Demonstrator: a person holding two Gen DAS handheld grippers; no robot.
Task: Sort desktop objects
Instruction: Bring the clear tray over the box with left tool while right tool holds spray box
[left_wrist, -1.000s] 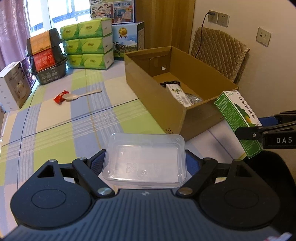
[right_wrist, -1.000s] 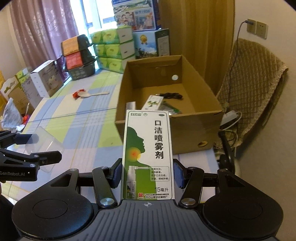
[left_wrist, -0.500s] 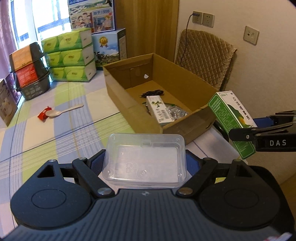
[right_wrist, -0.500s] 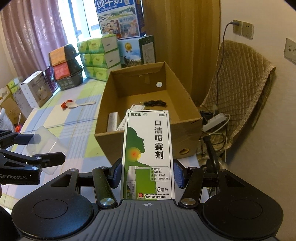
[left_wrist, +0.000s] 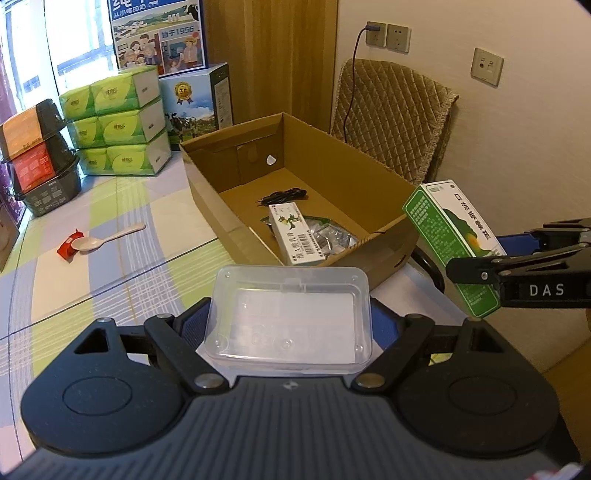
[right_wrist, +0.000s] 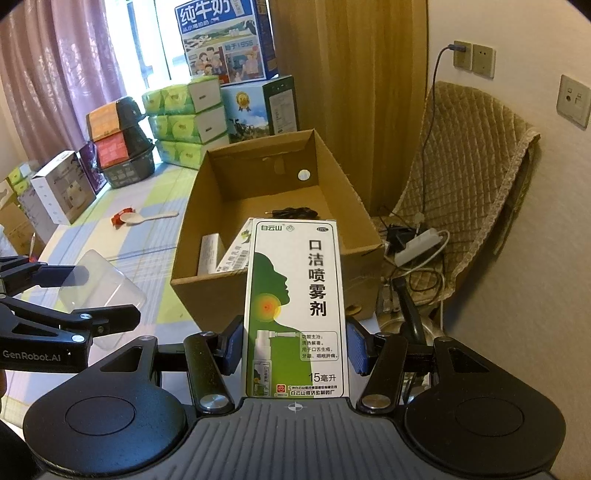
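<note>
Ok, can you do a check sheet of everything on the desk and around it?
Surface: striped tablecloth.
Job's things: cardboard box open, holding a small carton and foil packs.
Clutter: spoon, red wrapper, tissue packs.
Grippers: left gripper holds clear plastic box; right gripper holds spray carton.
Cables: black cable in box; power strip on chair.
Surroundings: quilted chair, wall sockets.

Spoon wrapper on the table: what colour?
Red wrapper, beside the white spoon; clearest in the left wrist view.
</note>
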